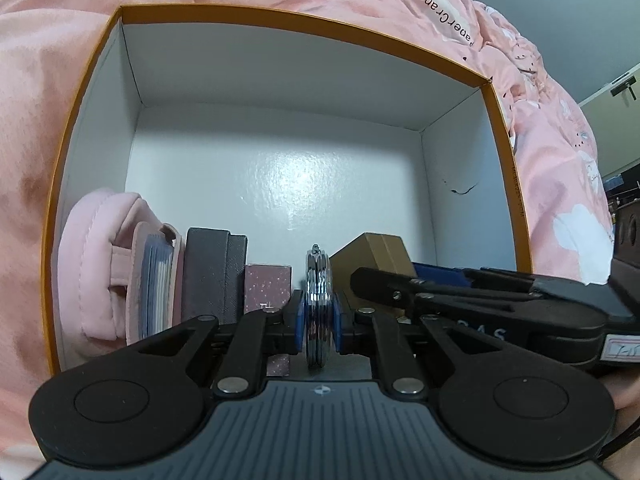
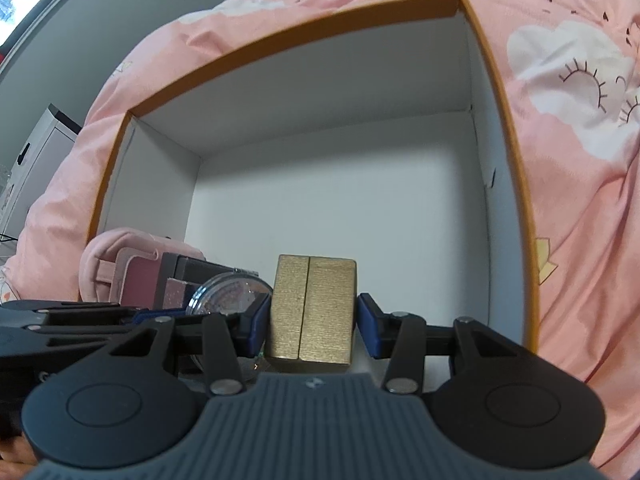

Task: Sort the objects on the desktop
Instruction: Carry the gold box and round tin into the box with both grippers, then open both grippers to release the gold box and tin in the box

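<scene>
The left claw (image 1: pixel 318 318) pinches a thin round clear case (image 1: pixel 318 304) on edge, low inside the storage box (image 1: pixel 280 20); it looks hard, slick and light, best gripped across its flat faces. The right claw (image 2: pixel 310 322) clamps the rigid gold box (image 2: pixel 312 312) by its sides, beside it.

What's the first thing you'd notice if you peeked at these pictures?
The big box with an orange rim and white inside fills both views, sitting on a pink blanket printed with sleepy clouds. Up close, the right gripper has a gold box between its blue fingers, and the left gripper pinches a round clear case on edge. More small things line the box's near left corner.
</scene>
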Demonstrator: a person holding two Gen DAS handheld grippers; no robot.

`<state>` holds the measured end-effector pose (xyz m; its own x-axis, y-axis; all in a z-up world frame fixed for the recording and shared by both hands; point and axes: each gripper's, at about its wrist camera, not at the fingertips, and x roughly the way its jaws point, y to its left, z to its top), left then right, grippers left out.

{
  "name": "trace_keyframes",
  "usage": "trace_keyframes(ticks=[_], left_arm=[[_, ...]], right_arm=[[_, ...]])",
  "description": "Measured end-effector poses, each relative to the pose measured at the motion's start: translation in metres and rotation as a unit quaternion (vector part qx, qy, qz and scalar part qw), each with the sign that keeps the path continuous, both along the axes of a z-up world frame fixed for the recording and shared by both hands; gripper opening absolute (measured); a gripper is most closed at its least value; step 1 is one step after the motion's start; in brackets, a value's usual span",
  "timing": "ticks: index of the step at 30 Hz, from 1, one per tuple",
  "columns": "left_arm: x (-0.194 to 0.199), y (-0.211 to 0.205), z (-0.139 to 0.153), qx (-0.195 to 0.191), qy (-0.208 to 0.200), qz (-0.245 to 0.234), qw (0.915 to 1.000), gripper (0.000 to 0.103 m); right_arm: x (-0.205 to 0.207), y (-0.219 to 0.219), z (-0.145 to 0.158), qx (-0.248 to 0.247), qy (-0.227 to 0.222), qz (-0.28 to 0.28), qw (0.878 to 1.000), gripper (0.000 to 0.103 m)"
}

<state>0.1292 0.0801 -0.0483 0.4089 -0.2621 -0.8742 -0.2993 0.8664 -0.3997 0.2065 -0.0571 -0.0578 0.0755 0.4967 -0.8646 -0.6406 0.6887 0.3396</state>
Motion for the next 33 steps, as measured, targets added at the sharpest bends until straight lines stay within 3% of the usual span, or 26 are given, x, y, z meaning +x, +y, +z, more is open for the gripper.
trace_keyframes(ticks=[12, 20, 25, 33], left_arm=[[0.000, 0.002, 0.007, -0.030, -0.009, 0.000, 0.9995, 0.026], [-0.024, 0.021, 0.044, -0.002, -0.084, 0.033, 0.9959, 0.031], [-0.038, 0.034, 0.048, 0.012, -0.095, 0.060, 0.9936, 0.031], [-0.047, 0.036, 0.039, 0.009, -0.089, 0.057, 0.9944, 0.031]], right_arm=[[0.000, 0.004, -0.005, -0.005, 0.003, -0.001, 1.000, 0.049], [-0.007, 0.010, -0.006, -0.011, -0.005, 0.014, 1.000, 0.049], [-0.011, 0.015, -0.006, -0.017, -0.007, 0.023, 1.000, 0.049], [-0.010, 0.014, -0.005, -0.020, 0.007, 0.027, 0.999, 0.050]])
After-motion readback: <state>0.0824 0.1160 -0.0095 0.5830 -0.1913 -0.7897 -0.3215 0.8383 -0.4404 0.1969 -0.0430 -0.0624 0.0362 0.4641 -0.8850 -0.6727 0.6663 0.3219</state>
